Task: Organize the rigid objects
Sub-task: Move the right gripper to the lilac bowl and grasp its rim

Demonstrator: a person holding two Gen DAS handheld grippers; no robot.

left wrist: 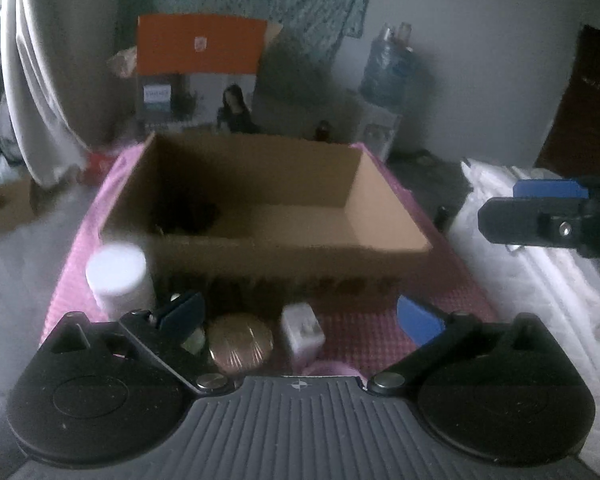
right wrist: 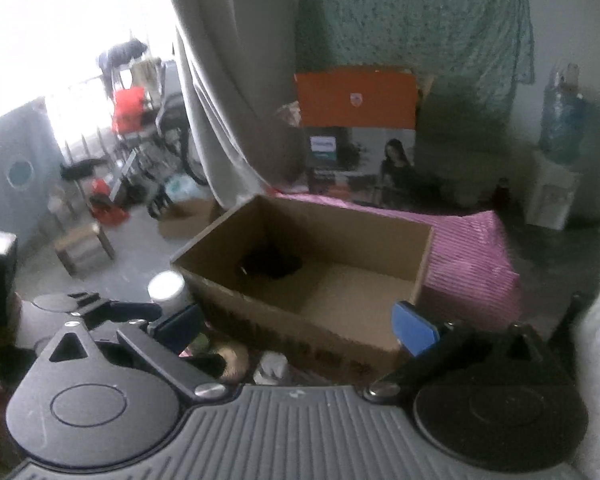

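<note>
An open cardboard box (left wrist: pixel 380 196) stands on a pink mat (left wrist: pixel 452 296), with a dark object (left wrist: pixel 188 216) inside at its left. In front of the box stand a white jar (left wrist: pixel 118 280), a round bronze compact (left wrist: pixel 240 344) and a white charger plug (left wrist: pixel 302 334). My left gripper (left wrist: pixel 300 314) is open and empty, just above the compact and plug. My right gripper (right wrist: pixel 300 322) is open and empty, over the box's near wall (right wrist: pixel 300 332); it also shows in the left wrist view (left wrist: pixel 540 216) at the right. The jar (right wrist: pixel 168 286) shows in the right view too.
An orange and grey product box (left wrist: pixel 198 72) stands behind the mat. A large water bottle (left wrist: pixel 392 68) sits on a white stand at the back right. A curtain (left wrist: pixel 52 80) hangs at left. A white plastic sheet (left wrist: pixel 540 280) lies right of the mat.
</note>
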